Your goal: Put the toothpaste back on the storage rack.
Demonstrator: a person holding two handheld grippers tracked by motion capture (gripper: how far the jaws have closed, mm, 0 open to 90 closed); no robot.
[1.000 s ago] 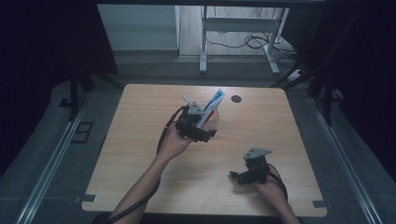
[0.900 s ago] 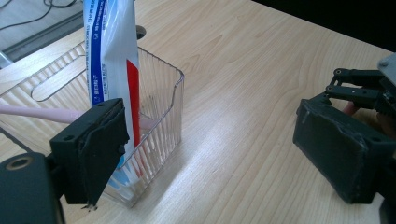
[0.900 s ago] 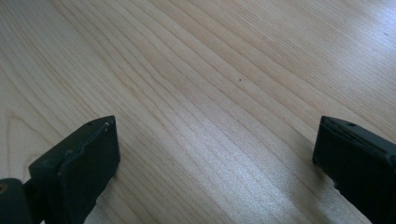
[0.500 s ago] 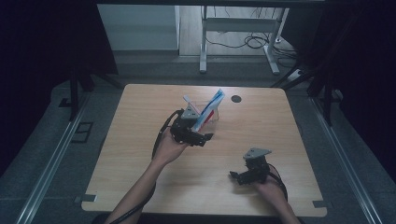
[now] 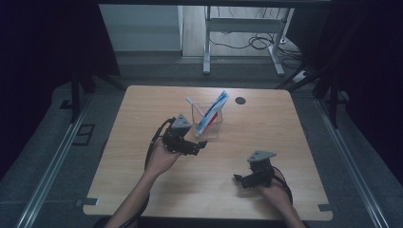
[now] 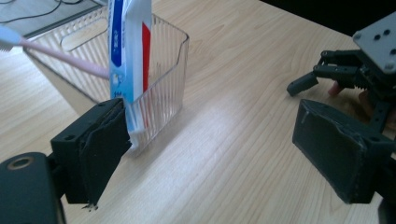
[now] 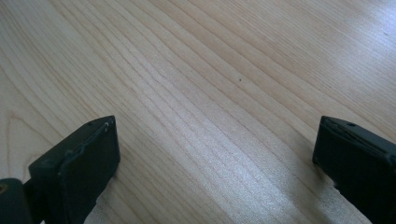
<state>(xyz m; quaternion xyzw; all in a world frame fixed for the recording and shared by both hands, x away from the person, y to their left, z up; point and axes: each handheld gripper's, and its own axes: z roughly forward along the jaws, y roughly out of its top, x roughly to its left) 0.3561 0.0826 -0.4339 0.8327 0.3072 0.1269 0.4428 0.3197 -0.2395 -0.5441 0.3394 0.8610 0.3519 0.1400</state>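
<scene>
Toothpaste tube (image 5: 212,113) leans upright beside a toothbrush (image 5: 192,102) in the clear box (image 5: 214,128) mid-table (image 5: 142,190), with the spread, empty left hand-held gripper (image 5: 202,144) just beside it and the right hand-held gripper (image 5: 236,178) spread, well apart.

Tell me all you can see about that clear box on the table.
The clear box is a small open-topped tub of ribbed see-through plastic with a handle slot in one wall, standing upright on the wooden table. A white, blue and red tube and a pink toothbrush lean inside, poking above its rim. The left gripper is just beside it, jaws open.
</scene>
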